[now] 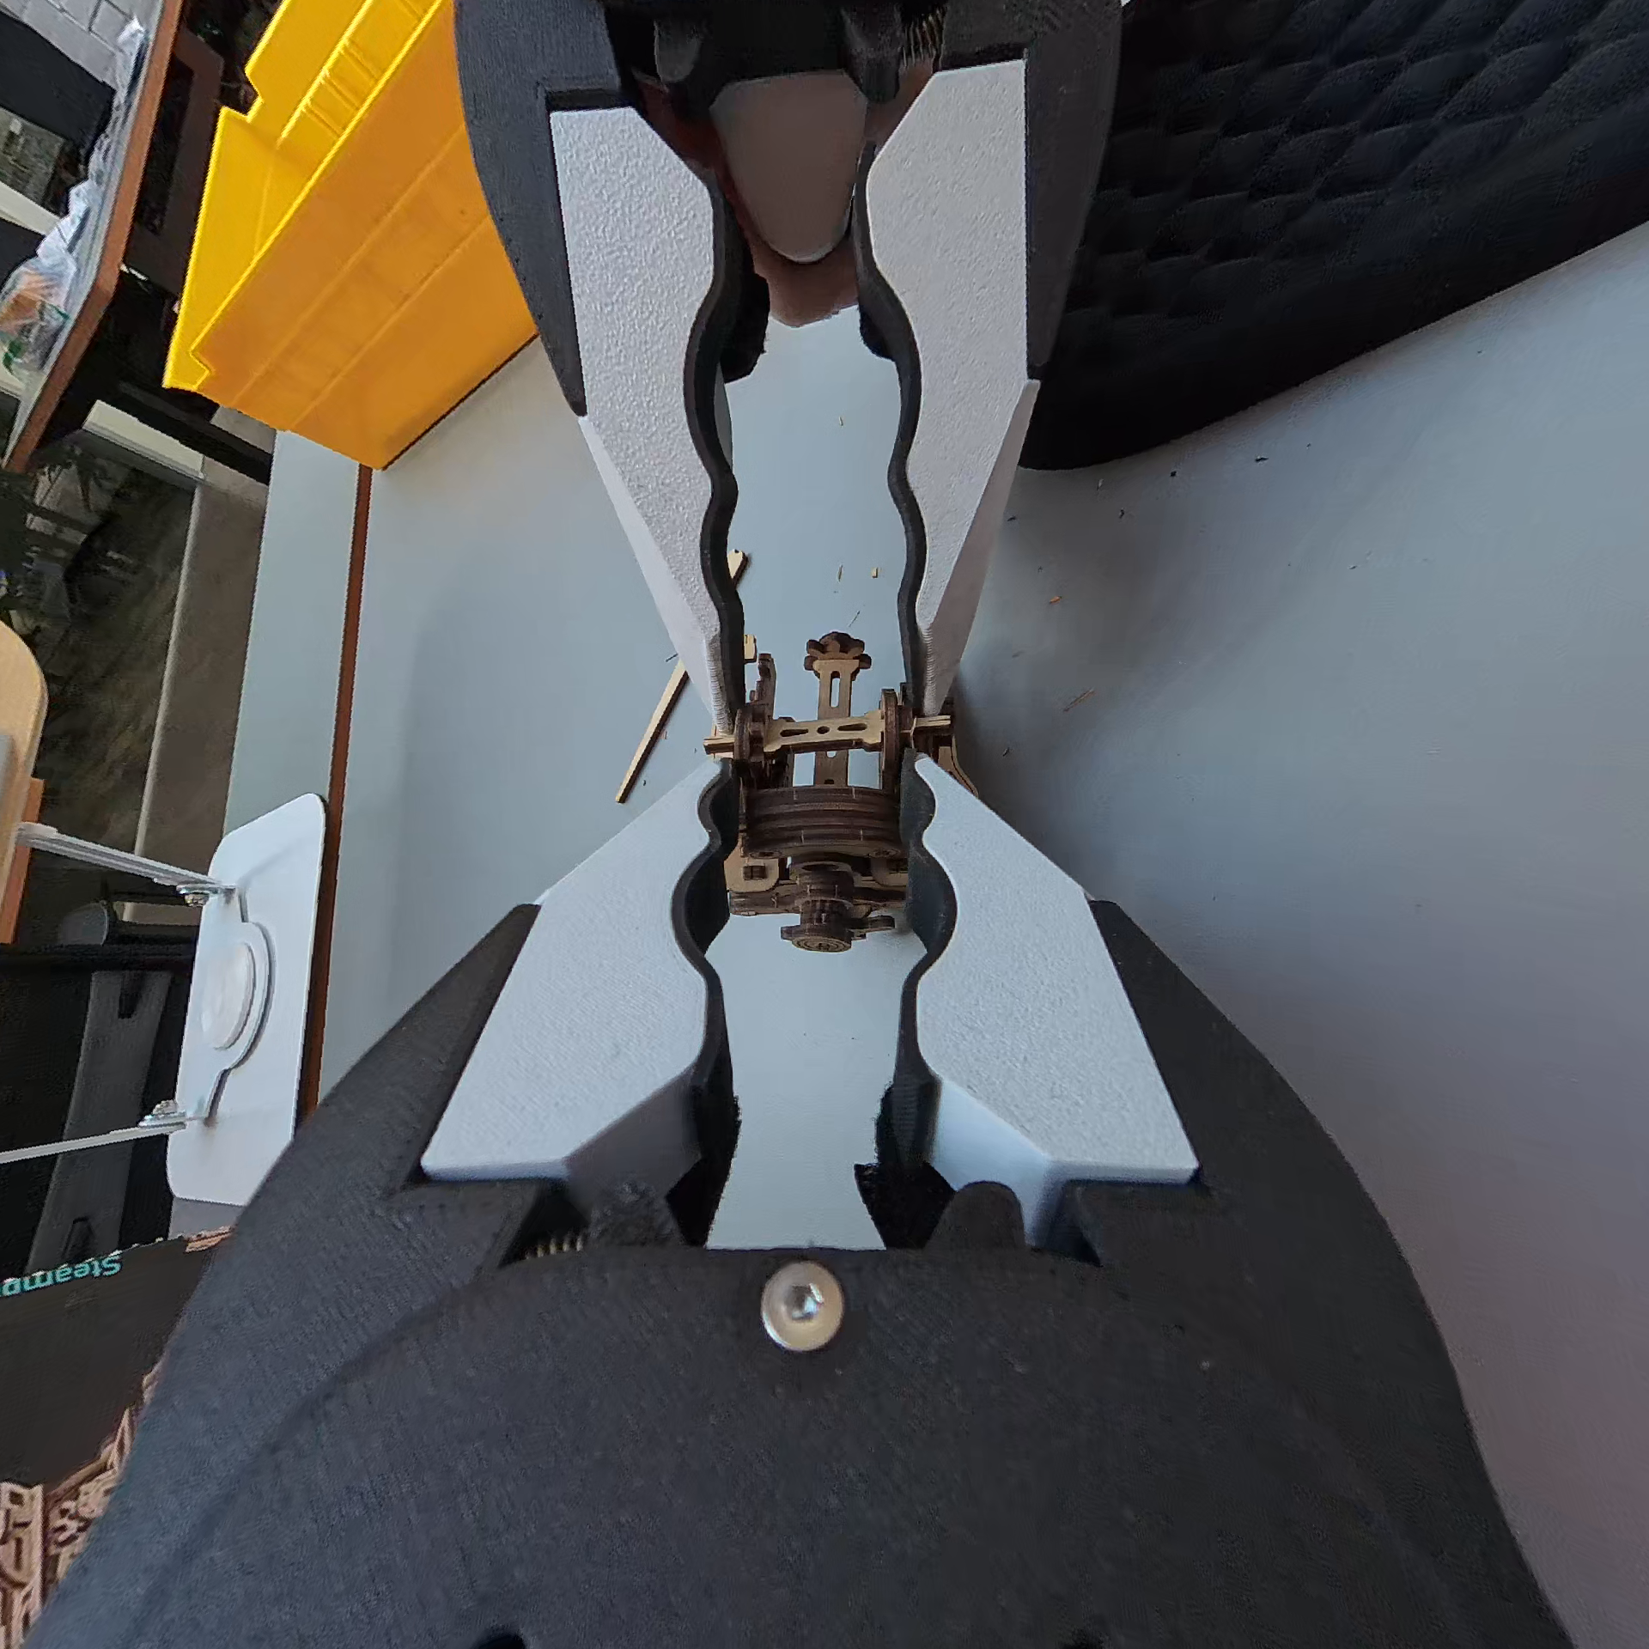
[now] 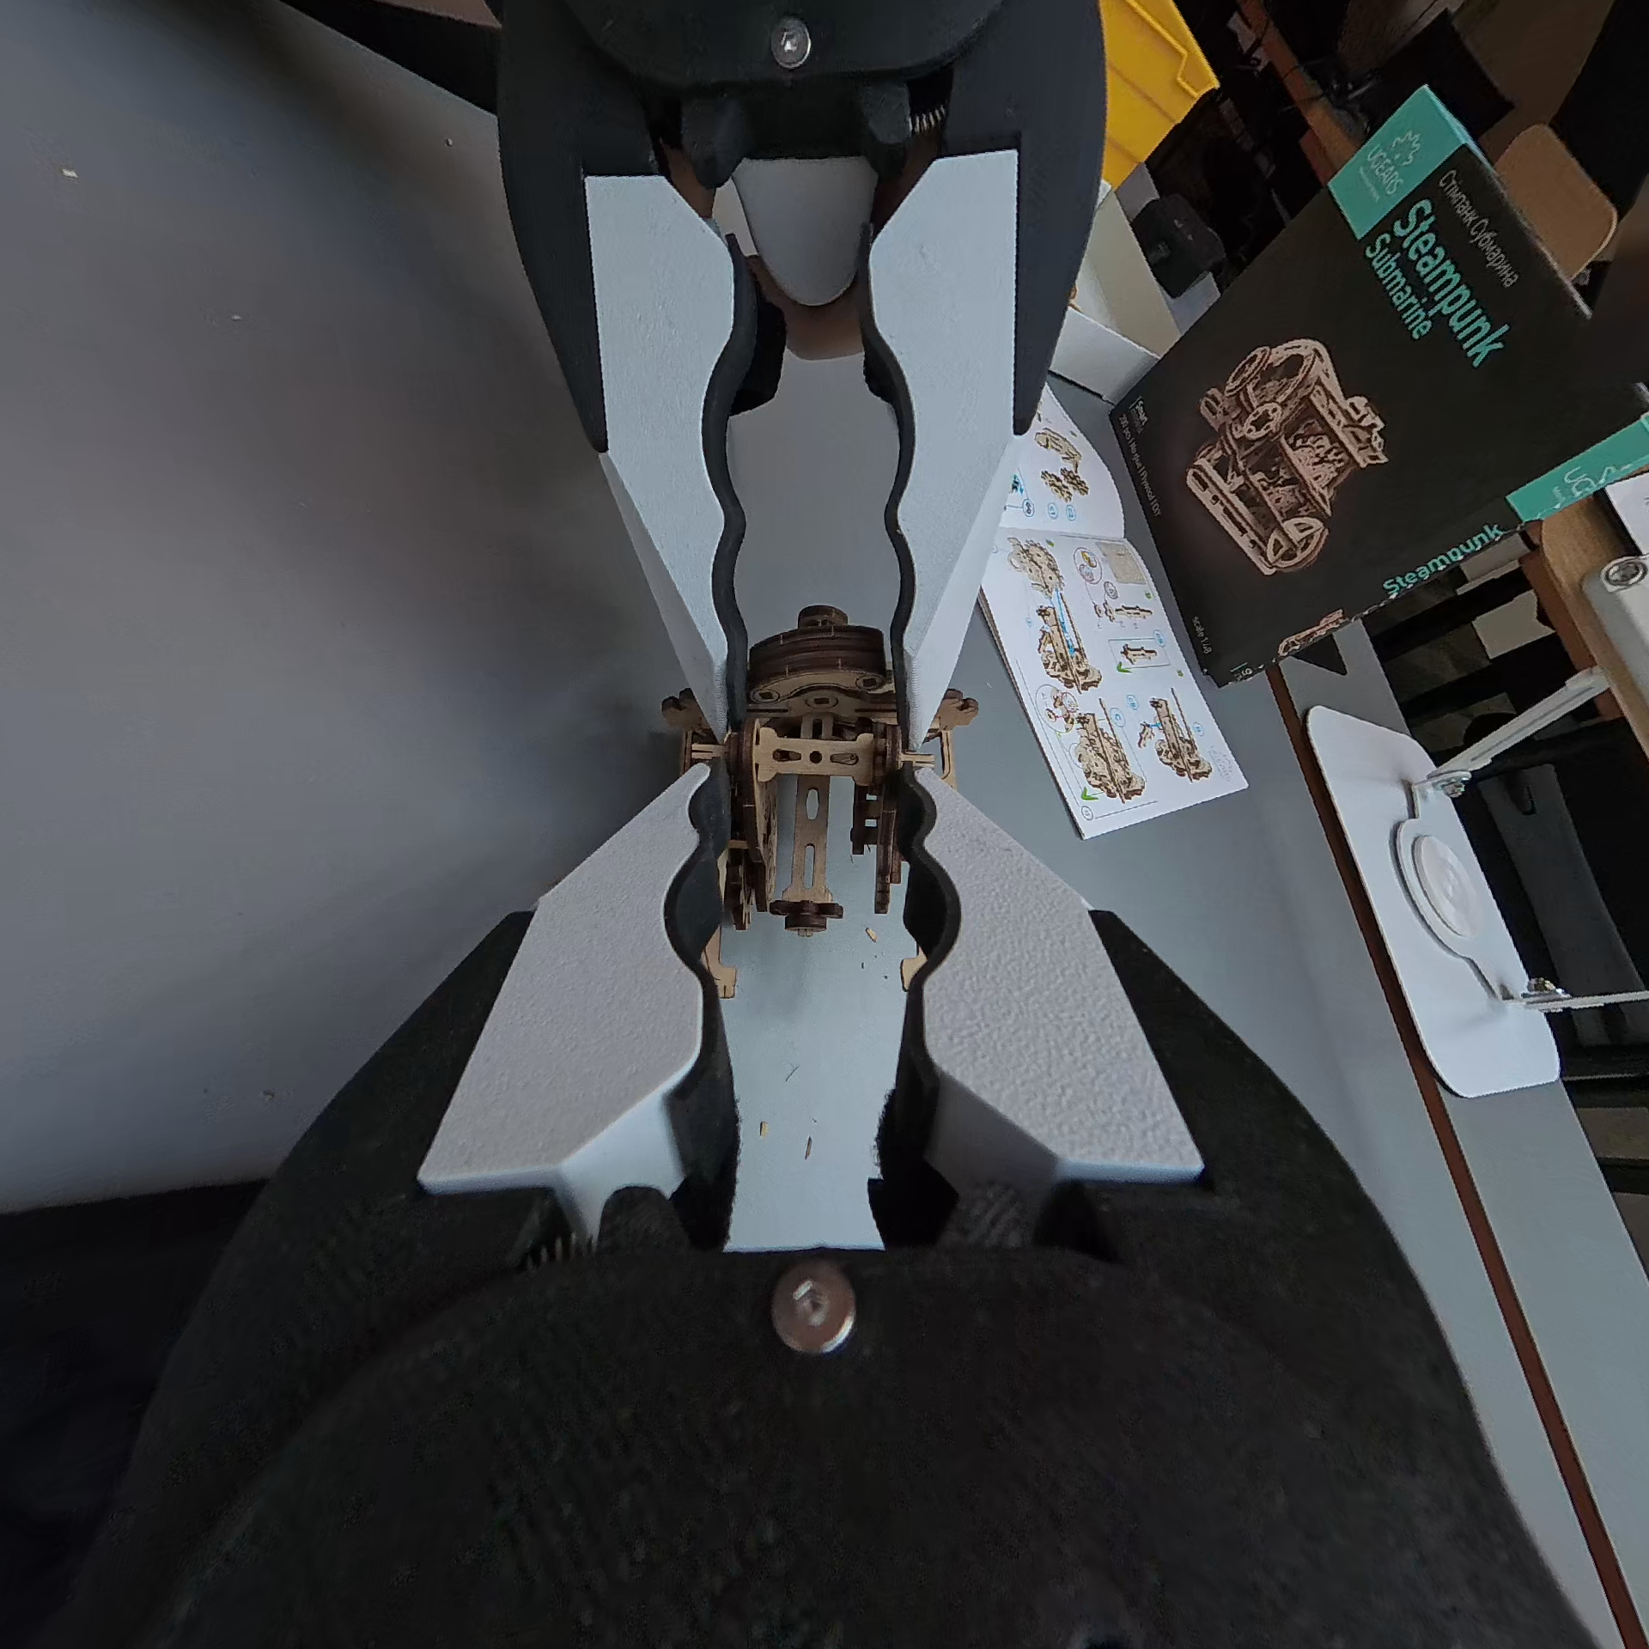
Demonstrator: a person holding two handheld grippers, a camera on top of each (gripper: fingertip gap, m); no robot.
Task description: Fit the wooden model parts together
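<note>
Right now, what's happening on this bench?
Both handheld grippers face each other and clamp the same small wooden model from opposite ends, above the grey table. The left gripper holds the end with the stacked dark discs; the right gripper holds the end with the pale cross-bar frame. A loose wooden strip lies on the table beside them. An instruction sheet and the kit box sit off to one side.

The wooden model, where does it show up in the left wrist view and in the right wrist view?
Left wrist view: the wooden model sits at centre, gripped between both pairs of fingers, stacked discs nearest the camera.
Right wrist view: the wooden model sits at centre again, stacked discs on the far side.
Shared landmark: the white plate at the table edge.
</note>
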